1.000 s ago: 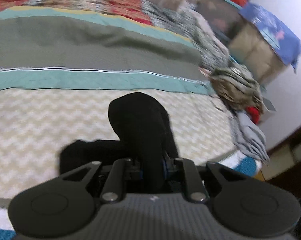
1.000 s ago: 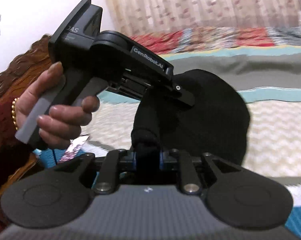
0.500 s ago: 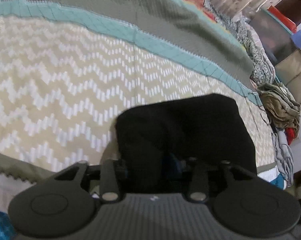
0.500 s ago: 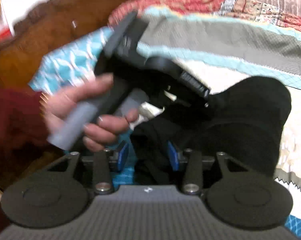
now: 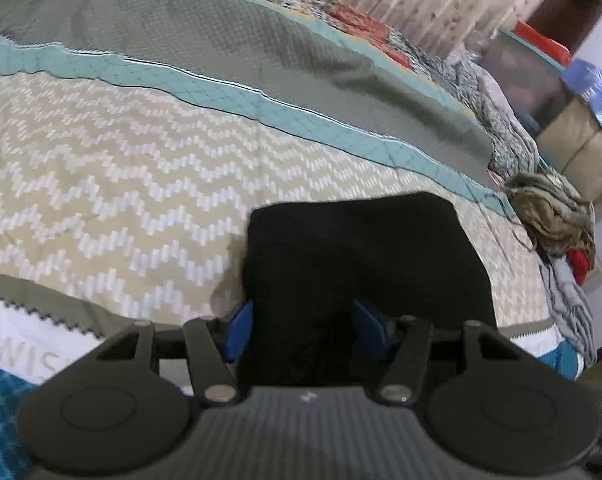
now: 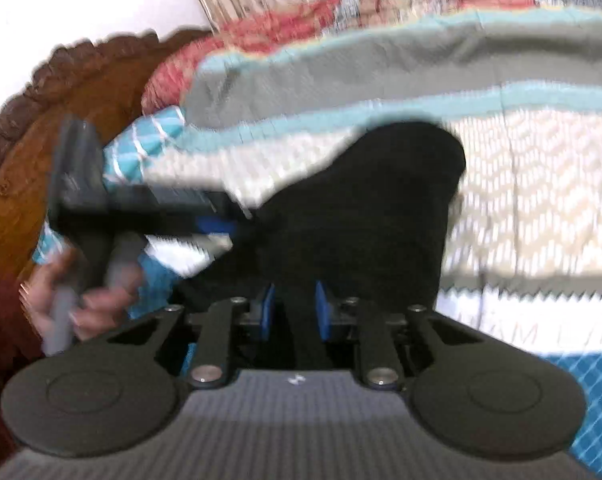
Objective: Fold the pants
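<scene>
The black pants (image 5: pixel 361 260) lie on the bed as a folded, roughly rectangular stack. My left gripper (image 5: pixel 305 328) is at their near edge. Its jaws are opening, the blue pads stand apart, and black cloth lies loose between them. In the right wrist view the pants (image 6: pixel 373 208) rise as a dark mound. My right gripper (image 6: pixel 295 312) is closing, its blue pads close on either side of a narrow fold of the cloth. The same view shows the left gripper (image 6: pixel 229 228), blurred, at the left side of the pants and held by a hand (image 6: pixel 81 300).
A quilted bedspread (image 5: pixel 141 184) with zigzag, teal and grey bands covers the bed. A pile of crumpled clothes (image 5: pixel 553 212) sits at the bed's right edge, with boxes (image 5: pixel 573 148) beyond it. A carved wooden headboard (image 6: pixel 41 140) stands at the left.
The left gripper has let go of the pants and come down towards the bed, and the pants now lie flat. The right gripper opened, then narrowed again around a fold.
</scene>
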Tool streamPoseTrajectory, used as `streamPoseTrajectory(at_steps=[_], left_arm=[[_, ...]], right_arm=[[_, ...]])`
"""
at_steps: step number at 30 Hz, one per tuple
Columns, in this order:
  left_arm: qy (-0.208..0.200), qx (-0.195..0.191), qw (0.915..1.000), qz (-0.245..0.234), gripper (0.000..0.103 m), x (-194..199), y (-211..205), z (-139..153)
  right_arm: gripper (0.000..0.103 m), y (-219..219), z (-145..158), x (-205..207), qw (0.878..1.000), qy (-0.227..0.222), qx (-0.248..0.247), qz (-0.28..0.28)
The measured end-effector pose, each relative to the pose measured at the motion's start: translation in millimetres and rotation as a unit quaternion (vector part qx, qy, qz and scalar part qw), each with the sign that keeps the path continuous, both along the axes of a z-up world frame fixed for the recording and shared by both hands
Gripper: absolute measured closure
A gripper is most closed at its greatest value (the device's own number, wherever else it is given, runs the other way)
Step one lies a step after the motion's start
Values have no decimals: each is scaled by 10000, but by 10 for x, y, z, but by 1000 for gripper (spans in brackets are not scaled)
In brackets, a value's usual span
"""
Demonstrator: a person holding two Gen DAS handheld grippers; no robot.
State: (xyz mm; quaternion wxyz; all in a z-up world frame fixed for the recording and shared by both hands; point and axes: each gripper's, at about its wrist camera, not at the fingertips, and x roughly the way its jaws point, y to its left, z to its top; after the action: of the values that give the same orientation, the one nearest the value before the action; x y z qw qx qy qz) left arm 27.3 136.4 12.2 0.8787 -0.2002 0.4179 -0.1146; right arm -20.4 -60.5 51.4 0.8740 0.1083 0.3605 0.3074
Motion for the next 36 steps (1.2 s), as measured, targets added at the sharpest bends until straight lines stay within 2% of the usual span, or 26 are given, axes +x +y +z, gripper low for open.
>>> streamPoseTrajectory(at_steps=[2, 6, 9, 12, 15, 16, 17, 19, 20, 24, 27, 30, 31, 32, 34, 36], left_arm=[[-56, 80, 9999, -28, 48, -8, -93, -22], [-122, 211, 9997, -21, 47, 11, -231, -37], [-169, 423, 9989, -66, 47, 18, -335, -14], [-211, 656, 9975, -153, 46, 27, -439, -2], [-224, 885, 9954, -299, 44, 19, -497, -40], [-242, 921, 9948, -355, 44, -2, -513, -68], [-268, 967, 9942, -399, 42, -36, -533, -97], [-355, 1051, 9929, -439, 40, -116, -557, -138], [-407, 1081, 9923, -447, 39, -153, -556, -150], [-184, 907, 9951, -339, 36, -188, -426, -136], [-121, 1052, 9942, -208, 34, -268, -347, -72], [-76, 1194, 9926, -192, 34, -394, -328, -54], [-72, 1235, 9921, -190, 34, -427, -337, -54], [-80, 1254, 9919, -161, 34, -457, -342, -51], [-78, 1244, 9922, -91, 34, -499, -347, -32], [-101, 1236, 9923, -67, 34, -547, -353, -15]], right_arm=[[75, -35, 170, 15, 9996, -231, 129, -135], [75, -32, 271, 365, 9976, -449, -122, -504], [75, 89, 208, 718, 9983, -239, 25, -532], [73, 208, -4, 1021, 9971, 219, -222, -696], [86, 104, -294, 1069, 9899, 466, -615, -1192], [97, 33, -386, 1044, 9857, 483, -748, -1433], [101, -48, -457, 1035, 9829, 534, -717, -1608], [102, -194, -537, 1023, 9816, 698, -381, -1734], [102, -193, -524, 1023, 9823, 705, -381, -1694], [102, -57, -457, 967, 9836, 496, -756, -1558], [96, -197, -405, 971, 9848, 575, -276, -1614], [78, -260, -236, 721, 9881, 340, 206, -1485], [71, -242, -166, 586, 9912, 178, 273, -1286], [68, -226, -121, 449, 9941, 83, 342, -1027], [67, -166, -96, 177, 9980, 11, 383, -508], [68, -85, -157, -53, 9997, 10, 171, -171]])
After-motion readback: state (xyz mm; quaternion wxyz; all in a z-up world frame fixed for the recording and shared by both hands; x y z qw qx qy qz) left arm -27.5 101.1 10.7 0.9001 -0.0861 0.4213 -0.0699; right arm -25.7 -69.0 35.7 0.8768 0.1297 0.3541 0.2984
